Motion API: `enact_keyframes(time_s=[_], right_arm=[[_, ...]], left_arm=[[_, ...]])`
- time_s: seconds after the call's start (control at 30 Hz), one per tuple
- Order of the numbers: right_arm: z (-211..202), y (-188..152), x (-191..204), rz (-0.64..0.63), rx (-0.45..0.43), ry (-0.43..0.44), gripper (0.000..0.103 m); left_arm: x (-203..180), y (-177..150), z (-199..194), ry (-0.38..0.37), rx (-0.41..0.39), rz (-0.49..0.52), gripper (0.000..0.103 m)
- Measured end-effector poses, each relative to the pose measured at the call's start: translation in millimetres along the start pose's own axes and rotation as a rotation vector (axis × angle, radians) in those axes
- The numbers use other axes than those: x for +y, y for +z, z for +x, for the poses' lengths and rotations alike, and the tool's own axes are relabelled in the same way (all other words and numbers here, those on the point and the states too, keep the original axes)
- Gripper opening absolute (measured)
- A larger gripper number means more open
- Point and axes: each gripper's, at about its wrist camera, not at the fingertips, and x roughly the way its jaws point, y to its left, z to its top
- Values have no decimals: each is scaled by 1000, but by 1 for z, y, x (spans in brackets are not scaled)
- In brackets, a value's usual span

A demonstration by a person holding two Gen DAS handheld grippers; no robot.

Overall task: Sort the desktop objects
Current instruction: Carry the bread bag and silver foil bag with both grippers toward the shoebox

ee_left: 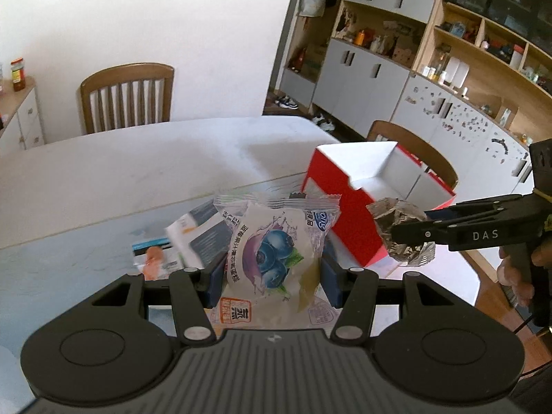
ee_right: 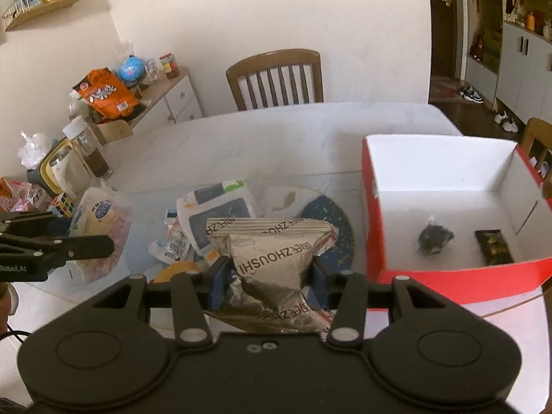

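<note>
My left gripper is shut on a clear blueberry snack packet, held above the table. My right gripper is shut on a crumpled silver wrapper; it also shows in the left wrist view, just in front of the red box. The red box has a white inside and holds a dark crumpled scrap and a dark small packet. More packets lie in a pile on the table.
A dark blue round mat lies beside the pile. A bottle, a kettle, a puzzle cube and snack bags stand at the table's left. Wooden chairs stand at the far side and behind the box.
</note>
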Motion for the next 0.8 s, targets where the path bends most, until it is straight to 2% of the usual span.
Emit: enact_keyframes(time_s=[0.3, 0.8], right_arm=[[-18, 9, -33, 8, -19, -8, 48], [-25, 25, -125, 60, -26, -48, 48]], left_arm=[[-38, 23, 23, -37, -1, 39, 54], [-109, 68, 105, -100, 26, 85, 54]])
